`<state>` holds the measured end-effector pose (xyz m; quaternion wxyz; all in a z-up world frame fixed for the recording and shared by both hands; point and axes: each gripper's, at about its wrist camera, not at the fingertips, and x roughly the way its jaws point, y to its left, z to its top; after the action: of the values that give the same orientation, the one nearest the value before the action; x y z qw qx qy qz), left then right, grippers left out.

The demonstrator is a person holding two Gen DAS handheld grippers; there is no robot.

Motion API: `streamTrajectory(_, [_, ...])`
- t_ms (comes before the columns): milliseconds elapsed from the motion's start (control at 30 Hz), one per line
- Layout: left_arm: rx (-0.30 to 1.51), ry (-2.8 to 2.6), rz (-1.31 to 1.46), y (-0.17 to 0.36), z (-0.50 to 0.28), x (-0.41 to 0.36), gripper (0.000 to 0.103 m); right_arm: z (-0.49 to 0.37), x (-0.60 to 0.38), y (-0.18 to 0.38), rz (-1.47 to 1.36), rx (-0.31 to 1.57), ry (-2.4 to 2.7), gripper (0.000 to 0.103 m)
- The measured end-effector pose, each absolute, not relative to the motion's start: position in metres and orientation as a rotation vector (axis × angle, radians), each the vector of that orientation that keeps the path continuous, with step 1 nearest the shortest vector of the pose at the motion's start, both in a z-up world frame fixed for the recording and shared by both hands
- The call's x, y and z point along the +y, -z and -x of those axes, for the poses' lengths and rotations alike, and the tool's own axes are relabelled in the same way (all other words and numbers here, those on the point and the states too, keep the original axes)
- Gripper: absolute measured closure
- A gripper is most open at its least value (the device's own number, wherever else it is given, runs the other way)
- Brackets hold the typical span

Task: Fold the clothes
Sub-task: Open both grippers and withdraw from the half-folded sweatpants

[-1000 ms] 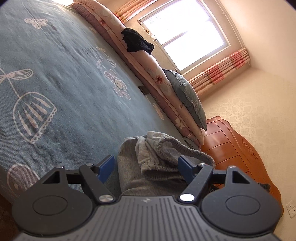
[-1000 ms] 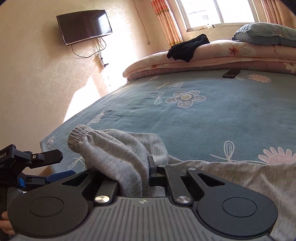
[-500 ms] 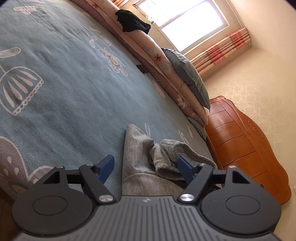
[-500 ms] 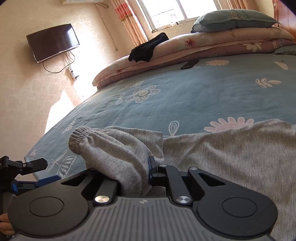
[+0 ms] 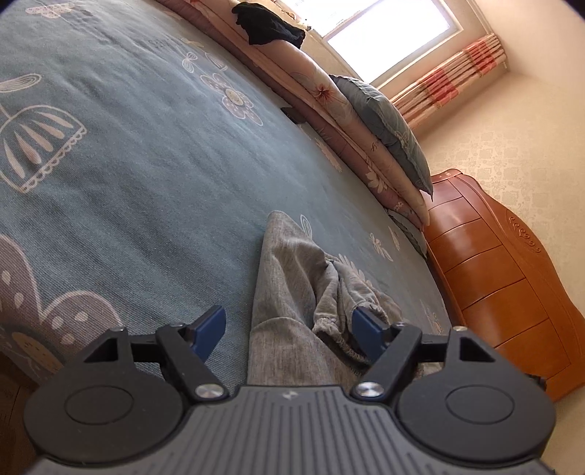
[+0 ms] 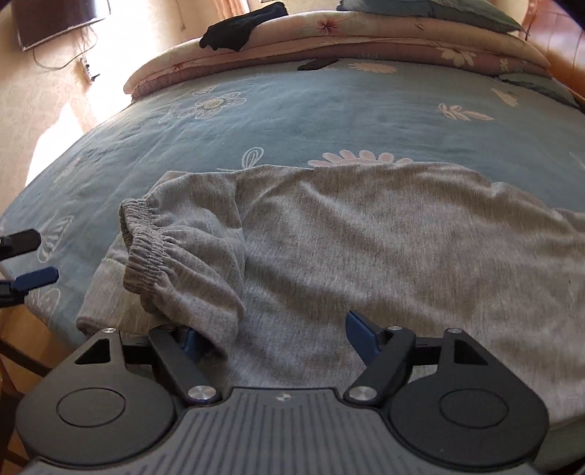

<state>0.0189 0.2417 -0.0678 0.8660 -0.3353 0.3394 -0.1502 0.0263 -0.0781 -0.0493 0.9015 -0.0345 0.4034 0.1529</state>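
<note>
Grey sweatpants (image 6: 347,237) lie on the blue flowered bedspread (image 6: 292,109), with one leg folded back over the rest. That leg's elastic cuff (image 6: 146,252) rests on top near the bed's left edge. My right gripper (image 6: 270,329) is open just behind the fold, and cloth drapes over its left finger. In the left wrist view the sweatpants (image 5: 292,277) run away from my left gripper (image 5: 289,321), which is open and holds nothing; the gathered cuff (image 5: 329,325) lies between its fingers. The left gripper (image 6: 40,255) also shows at the left edge of the right wrist view.
Folded floral quilts (image 5: 329,95) line the far side of the bed, with a black garment (image 5: 270,25) and a blue pillow (image 5: 384,120) on them. A small dark object (image 5: 292,113) lies beside the quilts. A wooden headboard (image 5: 493,263) stands at the right.
My right gripper has opened and let go of the cuffed leg, which now lies folded on the sweatpants. The garment has dropped flat onto the bed. The left gripper stays open.
</note>
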Motion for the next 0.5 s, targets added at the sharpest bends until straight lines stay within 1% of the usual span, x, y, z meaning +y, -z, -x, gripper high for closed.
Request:
streamTrajectory(133, [0.692,0.283,0.633,0.06,-0.014,0.231,0.027,-0.001,-0.066,0.033,0.298,0.72,-0.347,0.02])
streamTrajectory(333, [0.676,0.251,0.529,0.048,-0.003,0.214,0.027,0.01,-0.037,-0.004,0.37,0.565,-0.457,0.02])
streamTrajectory(400, [0.677,0.249,0.514,0.045,0.001,0.211,0.027,0.005,-0.015,-0.001,0.433,0.556,-0.486,0.02])
streamTrajectory(500, [0.671,0.235,0.506,0.042,0.008,0.214,0.027,-0.007,0.014,0.019,0.538,0.57,-0.473,0.02])
